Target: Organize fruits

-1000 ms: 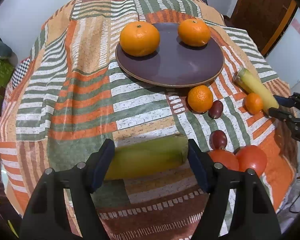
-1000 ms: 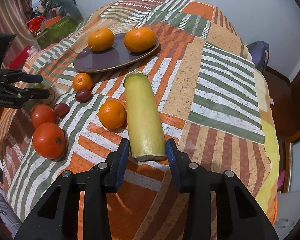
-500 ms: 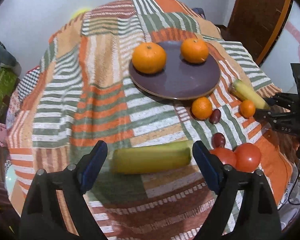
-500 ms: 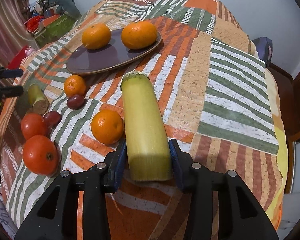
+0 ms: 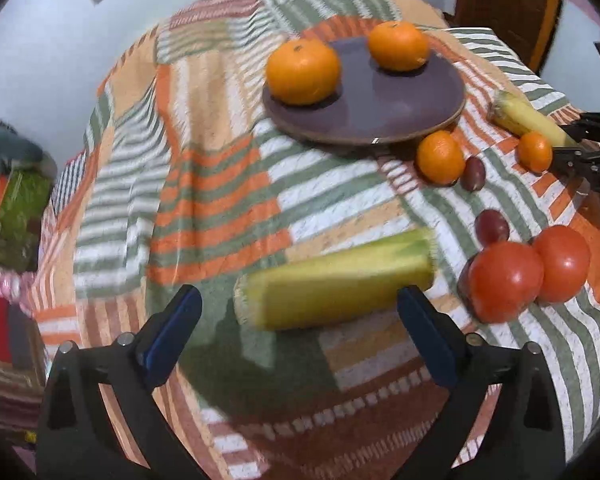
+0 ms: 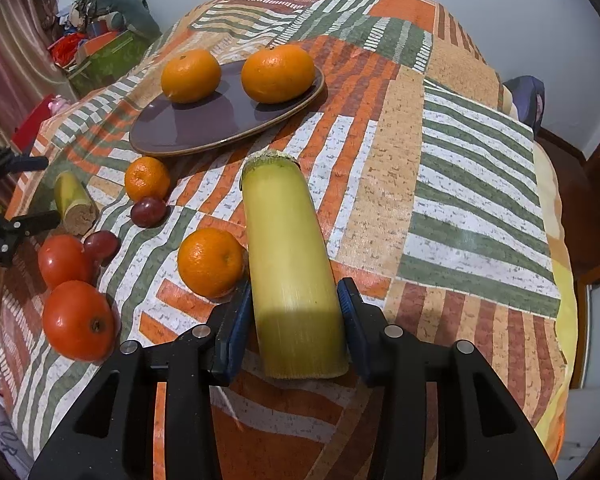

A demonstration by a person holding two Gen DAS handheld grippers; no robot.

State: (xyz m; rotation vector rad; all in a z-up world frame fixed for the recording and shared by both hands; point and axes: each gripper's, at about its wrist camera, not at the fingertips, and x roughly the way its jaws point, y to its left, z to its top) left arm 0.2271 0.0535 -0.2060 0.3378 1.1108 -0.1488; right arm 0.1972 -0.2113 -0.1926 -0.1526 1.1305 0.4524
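My right gripper (image 6: 294, 320) is shut on a long yellow-green sugarcane piece (image 6: 288, 256); it also shows at the right of the left wrist view (image 5: 524, 118). My left gripper (image 5: 300, 316) is open, with a second sugarcane piece (image 5: 336, 280) lying on the cloth between and just beyond its fingers. That piece also shows in the right wrist view (image 6: 74, 202). A dark purple plate (image 5: 400, 112) holds two oranges (image 5: 302, 70) (image 5: 398, 46).
On the striped tablecloth (image 6: 460, 168) lie two small oranges (image 6: 210, 262) (image 6: 146, 178), two dark plums (image 6: 148, 211) (image 6: 100, 242) and two red tomatoes (image 6: 78, 320) (image 6: 62, 260). Clutter and a green box (image 6: 108, 52) stand beyond the table's left edge.
My right gripper has slid forward along its sugarcane piece and closed on it. My left gripper has drawn back and opened wider, leaving its piece on the cloth.
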